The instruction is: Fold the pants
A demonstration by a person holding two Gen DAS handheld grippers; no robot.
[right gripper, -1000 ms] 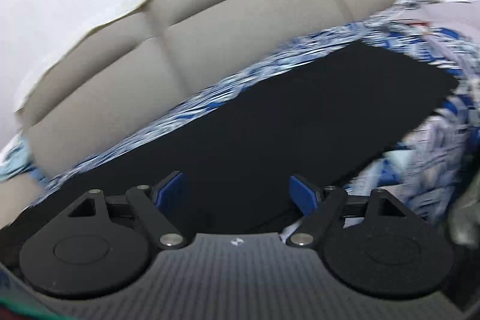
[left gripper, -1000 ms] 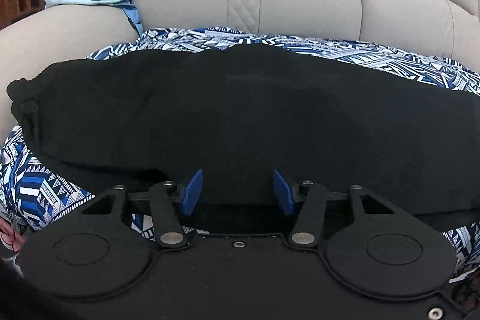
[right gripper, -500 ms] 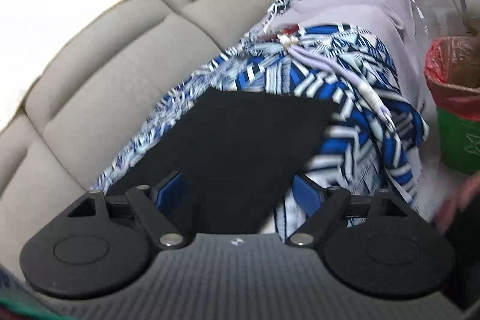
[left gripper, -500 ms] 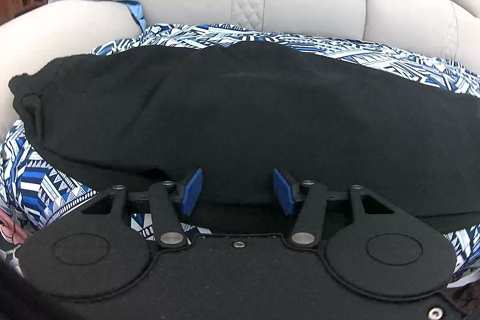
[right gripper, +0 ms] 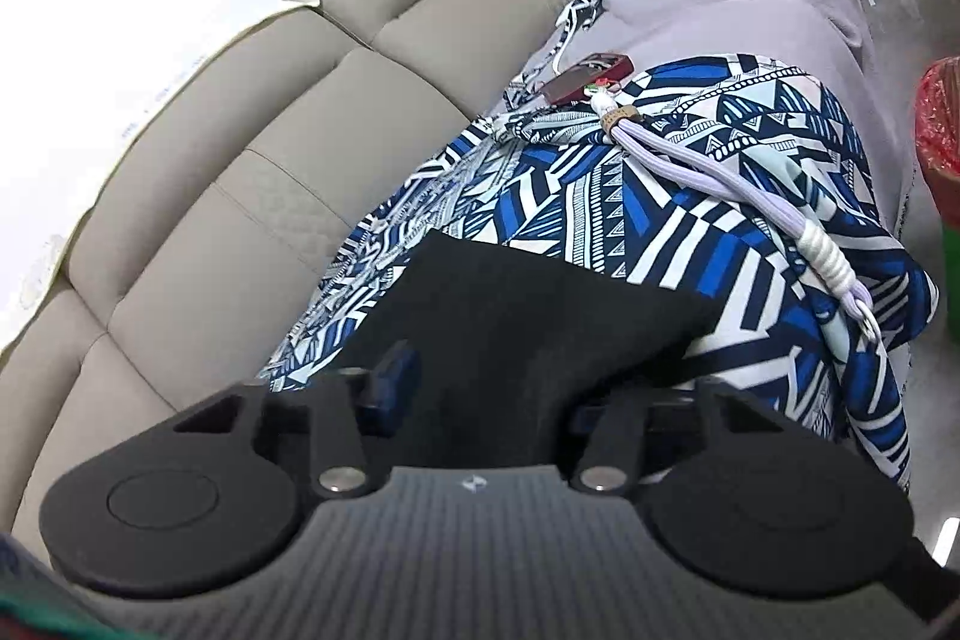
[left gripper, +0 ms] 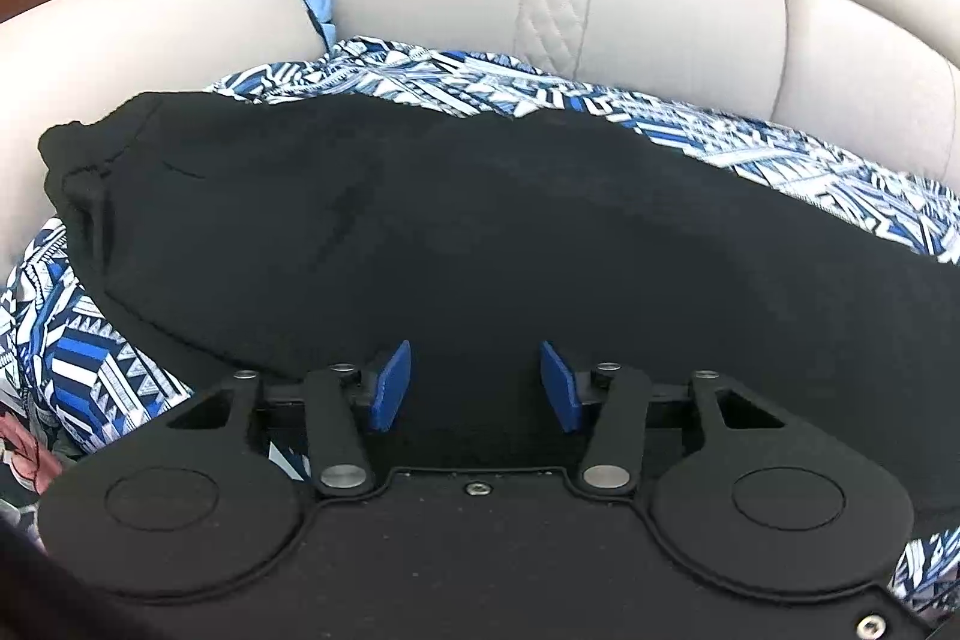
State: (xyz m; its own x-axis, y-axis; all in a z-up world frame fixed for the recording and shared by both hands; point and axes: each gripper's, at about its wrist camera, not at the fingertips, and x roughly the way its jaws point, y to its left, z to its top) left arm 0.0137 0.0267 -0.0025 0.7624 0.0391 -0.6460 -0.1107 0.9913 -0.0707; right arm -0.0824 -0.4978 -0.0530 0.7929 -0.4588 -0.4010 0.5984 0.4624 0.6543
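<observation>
Your left gripper (left gripper: 474, 385) sits with its blue pads (left gripper: 391, 387) parted to a middling gap, and that gap has narrowed slightly in the last moments. The black pants (left gripper: 480, 232) fill the space between the pads, but the cloth lies flat under them and neither pad presses on it, so nothing is held there. Your right gripper (right gripper: 480, 388) has just been closing. Its left pad (right gripper: 393, 382) now bears against a raised ridge of the pants' cloth (right gripper: 528, 316); the other pad is hidden behind that cloth, which bunches up between the jaws. You have a pinch on the fabric at this end.

The pants lie stretched lengthwise along the seat of the beige sofa (left gripper: 660, 16), on top of a blue-and-white patterned sheet (right gripper: 690, 196). In the left view the gathered end of the pants lies well to the left of the gripper. In the right view the squared-off end of the pants lies just ahead of the gripper, with the sheet showing beyond it.

A lavender cord (right gripper: 720, 184) lies across the sheet, apart from the pants.
</observation>
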